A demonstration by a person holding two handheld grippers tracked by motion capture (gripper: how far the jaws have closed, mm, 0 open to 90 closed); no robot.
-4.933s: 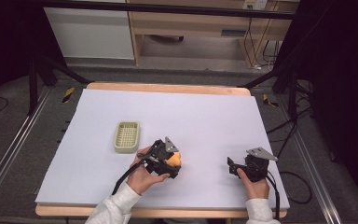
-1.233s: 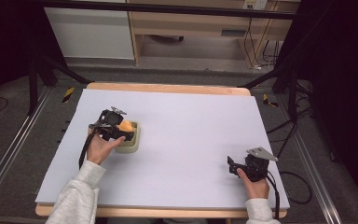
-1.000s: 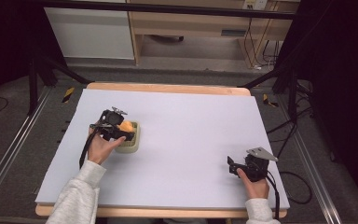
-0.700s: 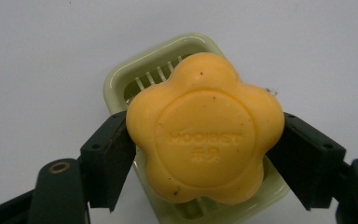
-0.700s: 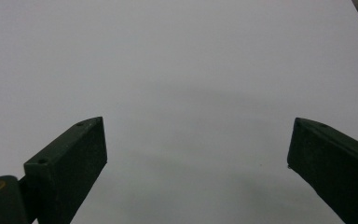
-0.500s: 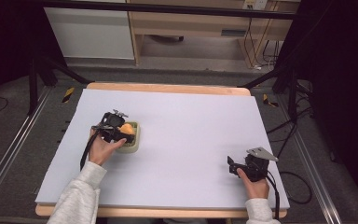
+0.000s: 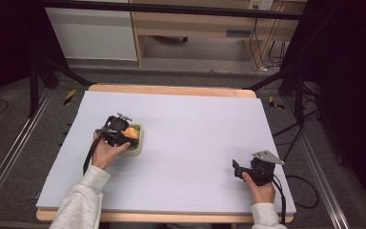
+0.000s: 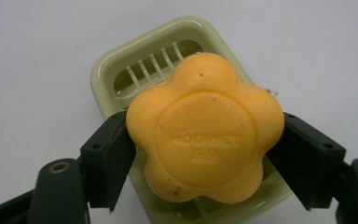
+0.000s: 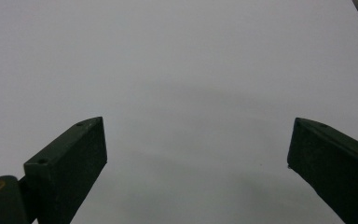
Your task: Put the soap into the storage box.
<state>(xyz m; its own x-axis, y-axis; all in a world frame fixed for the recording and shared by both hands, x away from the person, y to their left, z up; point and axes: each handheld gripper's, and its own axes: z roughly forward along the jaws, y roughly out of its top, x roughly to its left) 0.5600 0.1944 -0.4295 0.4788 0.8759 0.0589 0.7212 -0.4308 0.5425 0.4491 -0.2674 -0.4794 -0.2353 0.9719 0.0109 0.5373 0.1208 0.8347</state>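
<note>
Left gripper view shows the left claw (image 8: 205,154) pinching the soap (image 8: 205,128) from both sides, directly above the pale green soap dish (image 8: 121,70) on the counter (image 7: 195,124). It is orange, flower-shaped, with stamped letters. Right claw (image 9: 198,158) is spread wide.

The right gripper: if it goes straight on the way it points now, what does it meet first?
Probably nothing: ahead of the open right gripper lies bare white table, with no object as far as its view shows.

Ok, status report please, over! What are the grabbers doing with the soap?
Left gripper shut on orange soap, over the green soap dish. Right gripper open, empty, above bare table. Nothing in the way.
</note>
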